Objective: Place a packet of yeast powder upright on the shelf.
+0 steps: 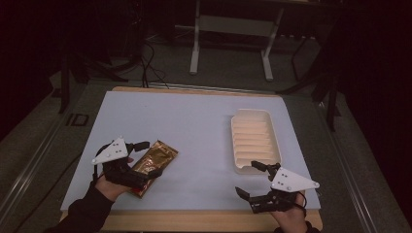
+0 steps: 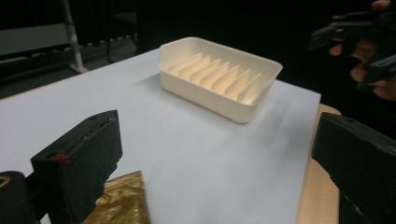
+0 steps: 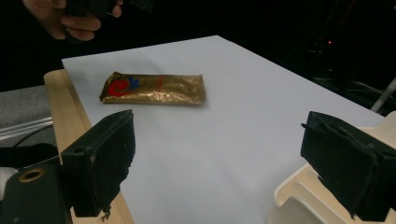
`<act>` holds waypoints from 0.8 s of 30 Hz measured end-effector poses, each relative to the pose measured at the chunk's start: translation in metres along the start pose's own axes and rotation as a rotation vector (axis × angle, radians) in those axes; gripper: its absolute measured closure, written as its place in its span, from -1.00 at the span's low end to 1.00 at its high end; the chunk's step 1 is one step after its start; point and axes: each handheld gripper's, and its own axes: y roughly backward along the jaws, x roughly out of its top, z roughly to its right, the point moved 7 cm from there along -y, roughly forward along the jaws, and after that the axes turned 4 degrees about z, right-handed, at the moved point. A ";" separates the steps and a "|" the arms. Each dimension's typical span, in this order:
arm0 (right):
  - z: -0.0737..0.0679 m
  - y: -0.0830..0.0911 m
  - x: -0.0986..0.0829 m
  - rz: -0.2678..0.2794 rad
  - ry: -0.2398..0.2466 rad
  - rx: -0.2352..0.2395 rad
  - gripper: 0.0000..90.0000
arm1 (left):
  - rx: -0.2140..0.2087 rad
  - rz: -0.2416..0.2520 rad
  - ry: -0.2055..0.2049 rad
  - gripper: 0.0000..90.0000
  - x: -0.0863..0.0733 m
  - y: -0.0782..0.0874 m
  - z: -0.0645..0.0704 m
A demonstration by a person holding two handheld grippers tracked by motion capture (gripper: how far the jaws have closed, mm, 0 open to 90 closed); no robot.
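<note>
Flat gold foil snack packet [image 1: 154, 164] lies on the pale blue table mat [image 1: 194, 131], well left of the cream ribbed plastic tray [image 1: 254, 140]. Left gripper [image 1: 145, 159] straddles the packet, jaws wide; right gripper [image 1: 250, 178], near the tray, wide, empty. Nothing looks grasped yet.

White table frame [image 1: 232, 36]; floor cables [image 1: 148, 63]
</note>
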 end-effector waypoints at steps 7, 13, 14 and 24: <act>-0.001 -0.001 -0.001 -0.009 0.004 0.006 -0.74 | 0.020 -0.028 -0.007 -0.94 -0.004 -0.010 -0.016; -0.002 0.000 0.000 -0.008 0.008 0.010 -0.73 | 0.041 -0.061 0.004 -0.93 -0.011 -0.019 -0.030; -0.002 0.000 0.000 -0.006 0.005 0.011 -0.73 | 0.047 -0.066 0.002 -0.92 -0.012 -0.021 -0.033; -0.002 0.001 0.000 0.000 -0.001 0.013 -0.71 | 0.080 -0.128 0.008 -0.73 -0.025 -0.035 -0.056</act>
